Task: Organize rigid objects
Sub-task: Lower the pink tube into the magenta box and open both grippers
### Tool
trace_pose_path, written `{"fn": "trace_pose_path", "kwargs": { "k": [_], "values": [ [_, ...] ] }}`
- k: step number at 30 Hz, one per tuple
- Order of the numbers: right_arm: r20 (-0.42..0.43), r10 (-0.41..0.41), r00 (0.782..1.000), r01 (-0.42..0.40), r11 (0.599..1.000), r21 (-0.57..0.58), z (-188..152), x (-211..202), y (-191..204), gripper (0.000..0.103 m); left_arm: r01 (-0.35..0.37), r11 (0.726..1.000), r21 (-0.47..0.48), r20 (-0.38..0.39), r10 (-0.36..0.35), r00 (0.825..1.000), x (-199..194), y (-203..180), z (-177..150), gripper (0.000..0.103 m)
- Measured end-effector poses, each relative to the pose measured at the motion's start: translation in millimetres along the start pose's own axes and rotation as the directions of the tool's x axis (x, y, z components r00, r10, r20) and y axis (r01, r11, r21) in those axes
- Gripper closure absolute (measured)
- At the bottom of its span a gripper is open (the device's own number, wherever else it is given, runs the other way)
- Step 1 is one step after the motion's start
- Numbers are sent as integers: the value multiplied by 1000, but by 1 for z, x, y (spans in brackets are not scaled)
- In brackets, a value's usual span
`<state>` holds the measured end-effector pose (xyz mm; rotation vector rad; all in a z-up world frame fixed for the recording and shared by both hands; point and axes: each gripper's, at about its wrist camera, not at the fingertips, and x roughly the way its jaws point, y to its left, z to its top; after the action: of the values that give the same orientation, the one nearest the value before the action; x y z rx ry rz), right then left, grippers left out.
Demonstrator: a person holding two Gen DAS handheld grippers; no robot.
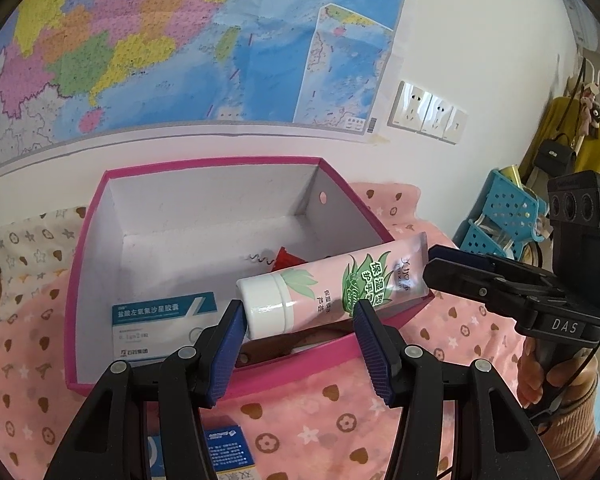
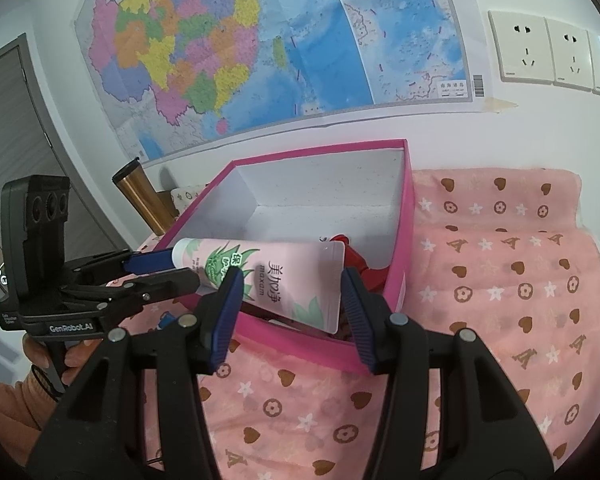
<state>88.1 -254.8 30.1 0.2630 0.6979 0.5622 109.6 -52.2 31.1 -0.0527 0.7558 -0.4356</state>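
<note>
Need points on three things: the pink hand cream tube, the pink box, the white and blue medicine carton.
hand cream tube [image 1: 324, 292], left wrist view, on the printed body.
pink box [image 1: 88, 248], left wrist view, on its left rim.
medicine carton [image 1: 160, 324], left wrist view, on its top face inside the box.

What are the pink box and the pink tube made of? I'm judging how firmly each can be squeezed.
The pink-rimmed open box with white inside looks like matte cardboard: thin straight walls, sharp folded corners and a punched hole in one side. The pink tube with a white screw cap looks like glossy soft plastic: highlights on the cap and a flat crimped tail, so it probably yields.
</note>
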Motion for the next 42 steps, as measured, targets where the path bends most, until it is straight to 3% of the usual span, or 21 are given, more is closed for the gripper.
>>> {"fn": "trace_pose_path", "kwargs": {
  "k": [42],
  "values": [
    [-65,-44,997,44,999,6,5,26,-8,49,-14,999,-46,-83,10,996,38,15,0,48]
  ]
}}
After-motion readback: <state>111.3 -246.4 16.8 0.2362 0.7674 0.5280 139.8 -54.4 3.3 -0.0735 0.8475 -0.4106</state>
